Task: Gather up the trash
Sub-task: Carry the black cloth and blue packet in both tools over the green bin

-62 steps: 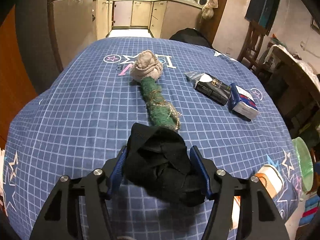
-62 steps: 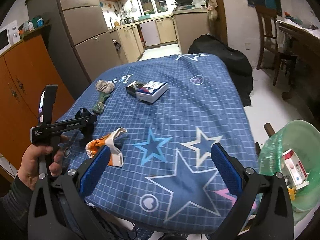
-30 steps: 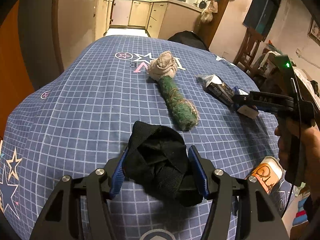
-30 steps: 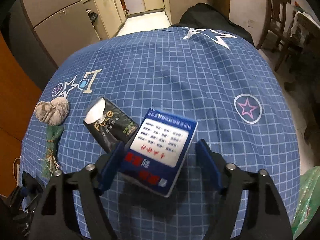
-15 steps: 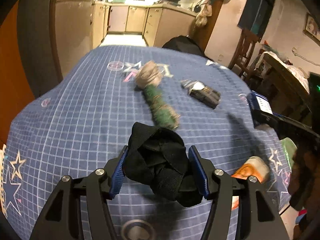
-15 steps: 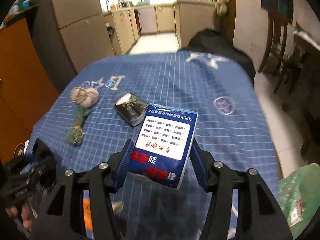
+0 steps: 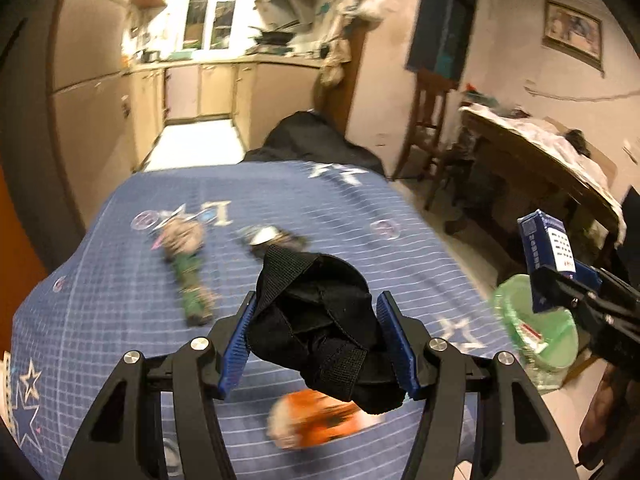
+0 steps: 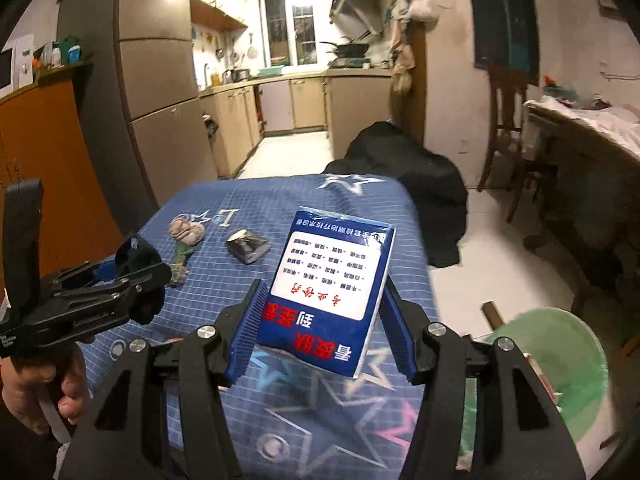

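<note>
Both grippers are loaded, the left gripper [image 7: 316,340] clamping a black fabric wad [image 7: 320,320] and the right gripper [image 8: 320,336] pinching a blue packet [image 8: 332,288], so they're probably heading for the green-lined bin [image 8: 560,360] and should get well over its rim before releasing.

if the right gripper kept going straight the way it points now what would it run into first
Probably nothing nearby: the right gripper, shut on the blue packet, points out over the blue tablecloth. Beyond the table's far edge lies a black heap, though depth is unclear.
</note>
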`<state>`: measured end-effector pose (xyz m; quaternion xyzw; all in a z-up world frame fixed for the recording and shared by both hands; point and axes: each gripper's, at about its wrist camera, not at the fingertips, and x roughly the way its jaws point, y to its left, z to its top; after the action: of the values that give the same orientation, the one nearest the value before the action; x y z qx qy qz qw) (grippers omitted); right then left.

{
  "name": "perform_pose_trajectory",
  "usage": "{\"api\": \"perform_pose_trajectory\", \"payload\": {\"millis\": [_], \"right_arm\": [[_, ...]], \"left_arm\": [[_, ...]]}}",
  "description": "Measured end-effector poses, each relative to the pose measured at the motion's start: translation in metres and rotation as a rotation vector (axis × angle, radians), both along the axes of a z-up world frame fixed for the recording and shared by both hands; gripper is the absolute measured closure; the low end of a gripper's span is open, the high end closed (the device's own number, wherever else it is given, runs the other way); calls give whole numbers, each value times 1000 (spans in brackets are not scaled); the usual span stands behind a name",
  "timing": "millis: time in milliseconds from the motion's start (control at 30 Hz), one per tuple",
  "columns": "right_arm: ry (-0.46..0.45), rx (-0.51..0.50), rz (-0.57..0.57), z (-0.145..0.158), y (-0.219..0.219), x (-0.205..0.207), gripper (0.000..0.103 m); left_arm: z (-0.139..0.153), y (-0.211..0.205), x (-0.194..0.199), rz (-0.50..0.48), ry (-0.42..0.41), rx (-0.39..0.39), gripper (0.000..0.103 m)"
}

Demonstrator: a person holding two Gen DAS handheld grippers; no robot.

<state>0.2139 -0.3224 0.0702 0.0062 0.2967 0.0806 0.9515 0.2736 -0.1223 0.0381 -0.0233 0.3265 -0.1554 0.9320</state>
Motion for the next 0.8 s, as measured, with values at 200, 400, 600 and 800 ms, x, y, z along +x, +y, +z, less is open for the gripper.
{"api": "perform_pose_trajectory", "payload": {"millis": [200, 400, 600, 800], "right_arm": [[-30, 0, -75, 11, -43, -22, 49], [-51, -8, -152, 19, -84, -38, 49], [-52, -17, -229, 19, -129, -53, 49], [-40, -22, -300, 12, -170, -64, 49]], "left_arm": [[23, -71, -14, -136, -48, -3, 43], [32, -146, -22, -254, -62, 13, 43], [34, -214, -27, -342, -60, 33, 43], [34, -269, -30, -408, -68, 60, 43]]}}
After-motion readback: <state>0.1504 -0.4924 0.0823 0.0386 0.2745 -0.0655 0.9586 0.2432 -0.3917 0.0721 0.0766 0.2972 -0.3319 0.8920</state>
